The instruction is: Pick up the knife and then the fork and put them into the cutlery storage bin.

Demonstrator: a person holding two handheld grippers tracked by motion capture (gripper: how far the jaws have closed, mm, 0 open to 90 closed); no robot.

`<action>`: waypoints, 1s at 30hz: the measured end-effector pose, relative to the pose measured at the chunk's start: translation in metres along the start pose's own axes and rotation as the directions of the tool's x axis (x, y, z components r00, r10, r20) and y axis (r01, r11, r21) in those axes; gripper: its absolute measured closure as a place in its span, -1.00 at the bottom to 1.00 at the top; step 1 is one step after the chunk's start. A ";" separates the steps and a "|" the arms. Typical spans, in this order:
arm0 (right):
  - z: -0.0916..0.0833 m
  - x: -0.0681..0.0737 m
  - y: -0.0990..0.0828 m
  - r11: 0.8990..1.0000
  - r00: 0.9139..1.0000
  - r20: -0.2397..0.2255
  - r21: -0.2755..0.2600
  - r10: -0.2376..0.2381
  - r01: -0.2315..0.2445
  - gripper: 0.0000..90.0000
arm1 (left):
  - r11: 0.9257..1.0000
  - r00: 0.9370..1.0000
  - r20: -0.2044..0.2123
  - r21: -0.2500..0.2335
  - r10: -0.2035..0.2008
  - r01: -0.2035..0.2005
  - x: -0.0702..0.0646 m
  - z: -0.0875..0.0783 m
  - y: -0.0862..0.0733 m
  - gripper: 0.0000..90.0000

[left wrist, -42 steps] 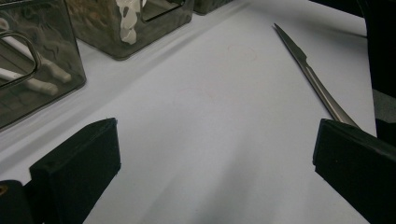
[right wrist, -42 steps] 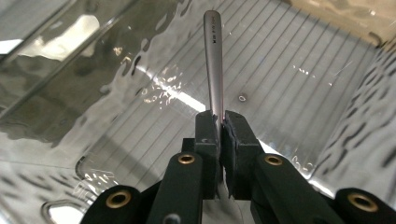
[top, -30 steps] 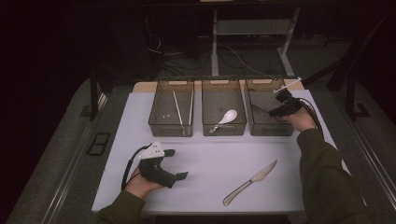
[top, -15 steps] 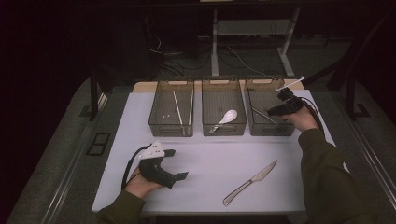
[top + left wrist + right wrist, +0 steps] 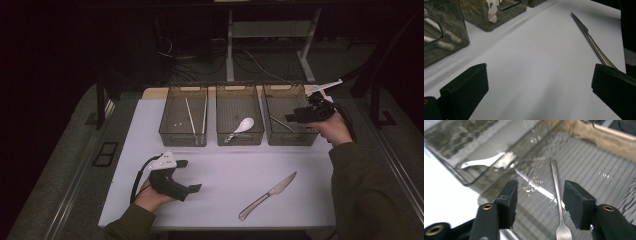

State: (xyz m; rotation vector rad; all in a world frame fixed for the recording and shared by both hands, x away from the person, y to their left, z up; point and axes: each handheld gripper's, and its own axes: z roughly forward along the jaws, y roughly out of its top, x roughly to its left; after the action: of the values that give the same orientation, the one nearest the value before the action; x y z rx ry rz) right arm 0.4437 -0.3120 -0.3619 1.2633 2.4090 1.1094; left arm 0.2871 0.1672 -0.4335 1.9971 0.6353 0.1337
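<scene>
One fork (image 5: pixel 557 202) lies in the right bin (image 5: pixel 300 137), released: your right gripper (image 5: pixel 295 118) jaws have just been spreading, nothing between them. Left gripper (image 5: pixel 192 175) jaws gape, empty; the knife (image 5: pixel 267 196) before that bin waits.

Right gripper (image 5: pixel 539 202) jaws apart, just been opening, above bin (image 5: pixel 586 162); fork (image 5: pixel 557 195) lies loose on ribbed floor between them.
</scene>
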 end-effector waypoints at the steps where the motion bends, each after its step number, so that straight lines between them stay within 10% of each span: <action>1: -0.003 0.003 0.000 1.000 1.000 -0.008 -0.008 -0.008 0.008 -0.02 | 1.000 1.000 -0.001 -0.004 0.000 0.000 0.000 0.000 0.000 -1.00; 8: -0.018 0.026 -0.013 0.995 0.995 -0.050 -0.059 -0.085 0.082 0.02 | 1.000 1.000 -0.001 0.001 -0.003 0.003 0.001 -0.001 -0.001 -1.00; 22: -0.022 0.068 -0.055 0.978 0.966 -0.163 -0.090 -0.199 0.187 0.83 | 1.000 1.000 -0.020 0.004 -0.003 0.003 0.000 -0.002 -0.001 -1.00; 30: -0.013 0.087 -0.079 0.972 0.951 -0.205 -0.025 -0.233 0.233 0.99 | 1.000 1.000 -0.026 0.004 -0.004 0.004 -0.001 -0.004 -0.002 -1.00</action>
State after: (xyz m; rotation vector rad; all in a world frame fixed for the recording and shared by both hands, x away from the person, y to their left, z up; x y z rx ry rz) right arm 0.3350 -0.2786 -0.3948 0.8698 2.6227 1.2213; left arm 0.2835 0.1706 -0.4328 2.0009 0.6572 0.1562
